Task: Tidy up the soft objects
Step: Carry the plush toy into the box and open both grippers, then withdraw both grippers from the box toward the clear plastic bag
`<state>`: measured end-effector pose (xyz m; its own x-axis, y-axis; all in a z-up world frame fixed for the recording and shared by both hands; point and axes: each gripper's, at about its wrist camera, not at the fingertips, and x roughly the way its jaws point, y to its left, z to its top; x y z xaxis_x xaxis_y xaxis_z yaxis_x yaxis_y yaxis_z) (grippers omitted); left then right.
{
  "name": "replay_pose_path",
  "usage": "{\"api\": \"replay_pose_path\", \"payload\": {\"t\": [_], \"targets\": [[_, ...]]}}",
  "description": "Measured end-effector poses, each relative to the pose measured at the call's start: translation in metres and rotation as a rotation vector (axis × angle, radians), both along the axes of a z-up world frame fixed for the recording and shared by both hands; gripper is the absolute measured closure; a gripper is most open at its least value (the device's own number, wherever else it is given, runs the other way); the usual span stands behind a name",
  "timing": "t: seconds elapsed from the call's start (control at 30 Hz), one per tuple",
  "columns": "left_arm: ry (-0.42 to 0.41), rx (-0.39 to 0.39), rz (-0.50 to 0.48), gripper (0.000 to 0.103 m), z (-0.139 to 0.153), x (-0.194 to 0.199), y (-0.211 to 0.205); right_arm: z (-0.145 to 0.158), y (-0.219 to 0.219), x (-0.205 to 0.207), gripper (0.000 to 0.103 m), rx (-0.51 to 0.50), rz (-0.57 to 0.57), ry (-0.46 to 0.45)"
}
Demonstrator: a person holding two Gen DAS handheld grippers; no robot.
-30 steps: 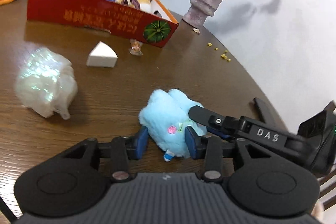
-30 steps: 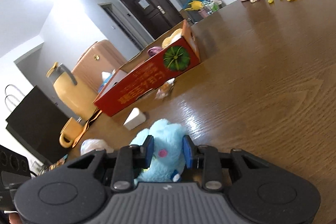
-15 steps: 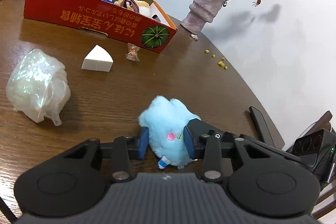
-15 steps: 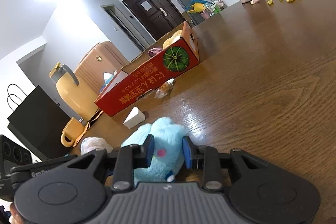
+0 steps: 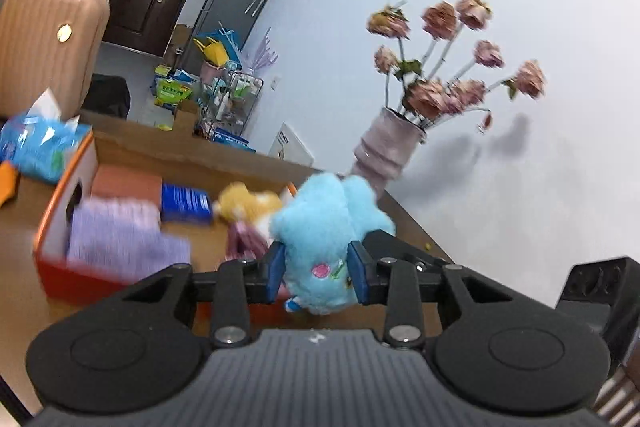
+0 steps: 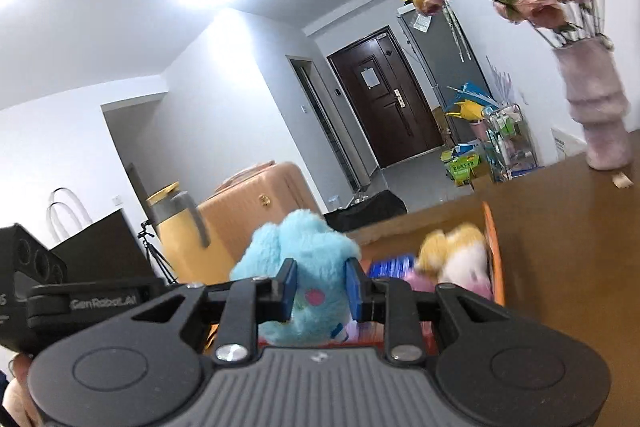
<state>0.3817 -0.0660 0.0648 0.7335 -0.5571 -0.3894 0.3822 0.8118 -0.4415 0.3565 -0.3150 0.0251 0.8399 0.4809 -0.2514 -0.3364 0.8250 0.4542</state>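
Your blue plush toy point(image 5: 328, 223) is off the surface, pinched from both sides at once: the left claw point(image 5: 316, 277) grips its lower body between the blue pads point(image 5: 275, 273), and the right claw point(image 6: 318, 285) is clenched on the same toy point(image 6: 296, 251), its pads pressing into the fur on either side of the pink spot. The toy hangs over the near right end of the red cardboard box point(image 5: 52, 227), with its fluffy top pointing up and away from you.

In the box behind the toy you have a yellow and white plush point(image 5: 248, 205), and left of that a dark blue packet point(image 5: 186, 203), a brownish block point(image 5: 126, 183) and a blurred lilac cloth point(image 5: 120, 235) at the near left corner. The right wrist view shows the same yellow plush point(image 6: 452, 247) against the box's orange end wall point(image 6: 494, 251).

Beyond the box, near the far right edge of the brown wooden surface point(image 6: 568, 247), stands a pink ribbed vase point(image 5: 386, 147) of faded roses point(image 5: 448, 23). A blue tissue pack point(image 5: 36, 143) lies past the left end of the box. Off the surface stands a peach suitcase point(image 5: 44, 39).
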Motion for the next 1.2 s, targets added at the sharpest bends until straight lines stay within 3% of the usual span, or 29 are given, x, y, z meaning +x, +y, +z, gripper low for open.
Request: {"api": "replay_pose_path", "payload": {"t": [0.1, 0.27, 0.33, 0.47, 0.53, 0.63, 0.73, 0.97, 1.1, 1.2], "targets": [[0.053, 0.015, 0.014, 0.069, -0.006, 0.053, 0.004, -0.004, 0.005, 0.059, 0.078, 0.019, -0.005, 0.062], [0.127, 0.082, 0.072, 0.069, -0.041, 0.127, 0.004, -0.026, 0.026, 0.146, 0.081, -0.064, -0.018, 0.172], [0.173, 0.101, 0.088, 0.07, -0.059, 0.146, 0.004, -0.042, 0.038, 0.177, 0.081, -0.108, -0.022, 0.218], [0.29, 0.1, 0.078, 0.076, -0.089, 0.166, 0.009, -0.074, 0.057, 0.211, 0.091, -0.208, -0.005, 0.371], [0.332, 0.116, 0.077, 0.075, -0.095, 0.162, 0.012, -0.081, 0.063, 0.214, 0.091, -0.222, 0.013, 0.416], [0.297, 0.141, 0.092, 0.063, -0.094, 0.154, 0.013, -0.084, 0.066, 0.216, 0.091, -0.234, 0.014, 0.423], [0.276, 0.157, 0.125, 0.062, -0.087, 0.151, 0.018, -0.083, 0.065, 0.219, 0.09, -0.219, 0.013, 0.43], [0.203, 0.207, 0.162, 0.058, -0.045, 0.122, 0.034, -0.04, 0.046, 0.184, 0.08, -0.234, -0.023, 0.361], [0.158, 0.292, 0.193, 0.046, -0.015, 0.086, 0.039, -0.003, 0.025, 0.144, 0.061, -0.297, -0.058, 0.297], [0.046, 0.385, 0.22, 0.019, 0.006, 0.048, 0.043, 0.018, 0.004, 0.107, 0.049, -0.371, -0.105, 0.255]]}}
